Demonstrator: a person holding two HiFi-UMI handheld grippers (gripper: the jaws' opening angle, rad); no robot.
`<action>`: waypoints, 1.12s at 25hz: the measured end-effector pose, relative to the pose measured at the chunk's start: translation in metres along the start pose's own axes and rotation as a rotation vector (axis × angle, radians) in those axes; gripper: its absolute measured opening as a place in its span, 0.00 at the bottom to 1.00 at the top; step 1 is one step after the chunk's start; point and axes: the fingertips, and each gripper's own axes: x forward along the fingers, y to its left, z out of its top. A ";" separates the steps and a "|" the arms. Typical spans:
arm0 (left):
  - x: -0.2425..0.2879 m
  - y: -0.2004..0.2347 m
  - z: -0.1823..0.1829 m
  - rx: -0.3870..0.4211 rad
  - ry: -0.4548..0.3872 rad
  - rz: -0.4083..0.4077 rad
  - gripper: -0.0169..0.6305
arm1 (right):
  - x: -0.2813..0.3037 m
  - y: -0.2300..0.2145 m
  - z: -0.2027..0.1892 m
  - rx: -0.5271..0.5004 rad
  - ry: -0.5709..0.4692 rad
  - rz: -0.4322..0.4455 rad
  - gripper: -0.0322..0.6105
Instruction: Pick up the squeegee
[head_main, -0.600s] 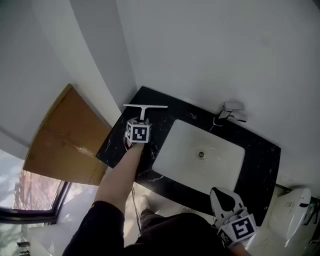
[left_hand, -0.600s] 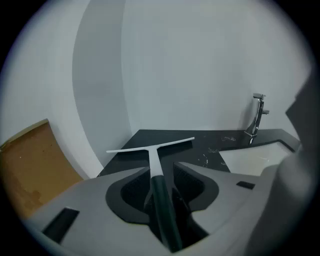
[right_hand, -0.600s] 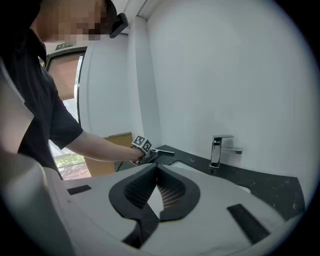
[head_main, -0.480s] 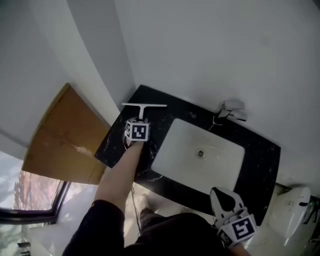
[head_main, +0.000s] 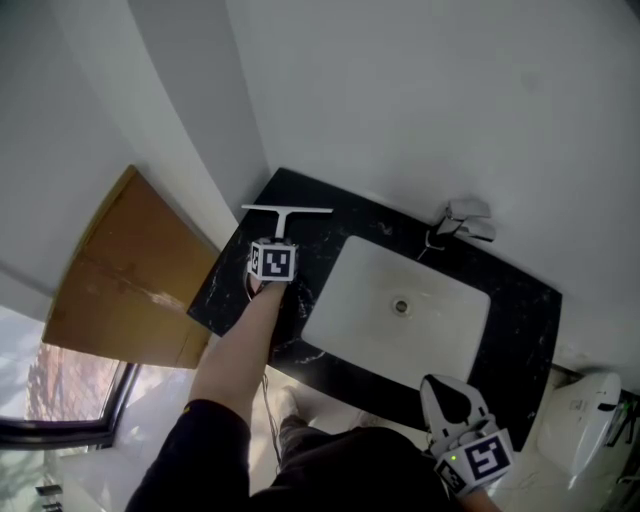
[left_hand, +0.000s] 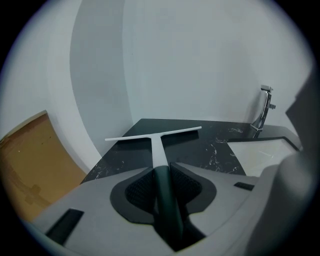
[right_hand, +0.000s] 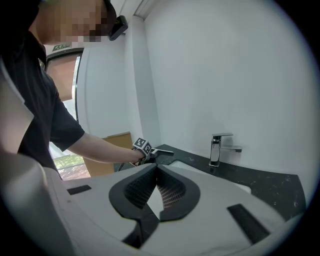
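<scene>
**Firmly gripped: squeegee at the vanity's left end**

Left of the white basin (head_main: 370, 300), the left gripper (left_hand: 162, 175) is clamped on the dark handle of the squeegee (left_hand: 155, 137). The squeegee's white neck and long white blade reach away from the basin's left rim over the black, white-veined marble countertop (head_main: 520, 310). Whether the blade touches the stone cannot be told. The right gripper (right_hand: 156, 170) hangs in front of the basin, off the counter's near edge, with its jaws together and nothing between them.

Behind the basin stands a square chrome faucet (head_main: 465, 222) against a plain white wall (head_main: 420, 90). Further left of the basin, past the counter's end, a brown cardboard sheet (head_main: 130, 270) leans at the wall, with a window (head_main: 60, 400) beyond it. Each gripper's cube carries square black-and-white markers. A small green sign (right_hand: 60, 47) near the window top, seen from the right gripper view, is too small to read.
</scene>
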 end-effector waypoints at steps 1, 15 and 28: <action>-0.001 0.002 0.000 0.001 -0.004 0.003 0.19 | 0.000 0.000 0.000 -0.003 -0.005 -0.001 0.06; -0.135 -0.015 0.039 0.082 -0.306 -0.089 0.18 | 0.007 0.026 0.008 -0.033 -0.057 0.073 0.06; -0.372 -0.066 0.001 0.144 -0.540 -0.305 0.18 | 0.033 0.076 0.017 -0.063 -0.121 0.171 0.06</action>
